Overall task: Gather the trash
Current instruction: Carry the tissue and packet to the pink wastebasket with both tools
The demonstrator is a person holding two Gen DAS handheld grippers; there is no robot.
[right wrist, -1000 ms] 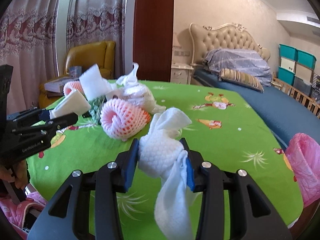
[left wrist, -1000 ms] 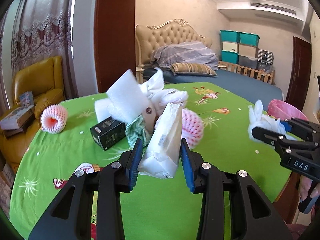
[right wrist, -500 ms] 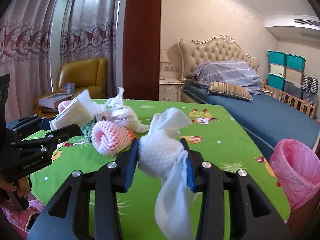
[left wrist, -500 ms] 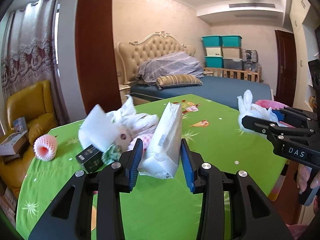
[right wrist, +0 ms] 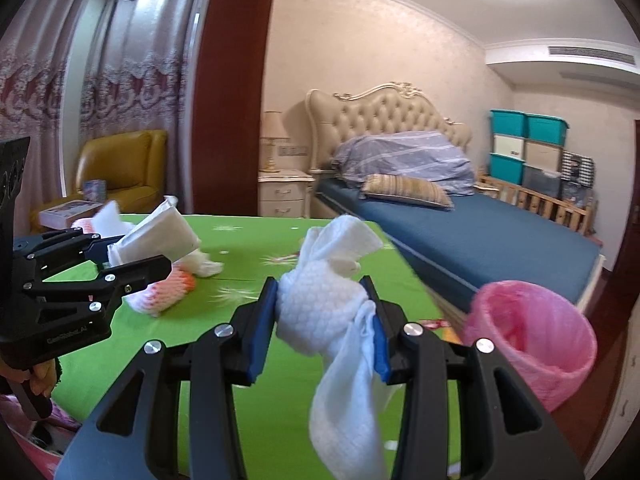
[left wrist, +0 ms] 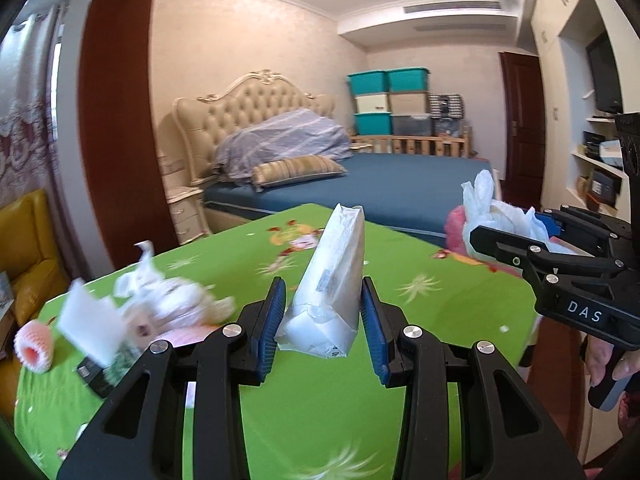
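Both grippers loaded, mid-carry above the table with the green printed cloth (left wrist: 460,308).

- Left gripper (left wrist: 323,316): clamped on a white plastic-wrapped soft pack (left wrist: 332,280), which stands nearly upright between the blue pads, clear of the table.
- Right gripper (right wrist: 325,322): clamped on a crumpled white embossed paper towel wad (right wrist: 324,304), with a loose tail hanging below the jaws.
- Pink plastic bin bag (right wrist: 532,336): mouth open, just off the table's right edge, on the bed side. The right gripper is near it but not over the opening. The left gripper is further back, over the table's middle.

Progress, my read: early to mid. Two pieces are lifted, none dropped yet. I can't tell whether the bag already holds anything.

Left on the table, toward the far-left corner (motion-blurred in the left view):
- pink-and-white foam fruit net (left wrist: 34,346) at the left edge
- second foam net (right wrist: 164,292) near the middle
- knotted white plastic bag (left wrist: 172,292)
- flat white foam sheet (left wrist: 94,326)
- small black box (left wrist: 94,372) under the foam sheet

Next is probably release into the bag, right first, then more trips for the pile.
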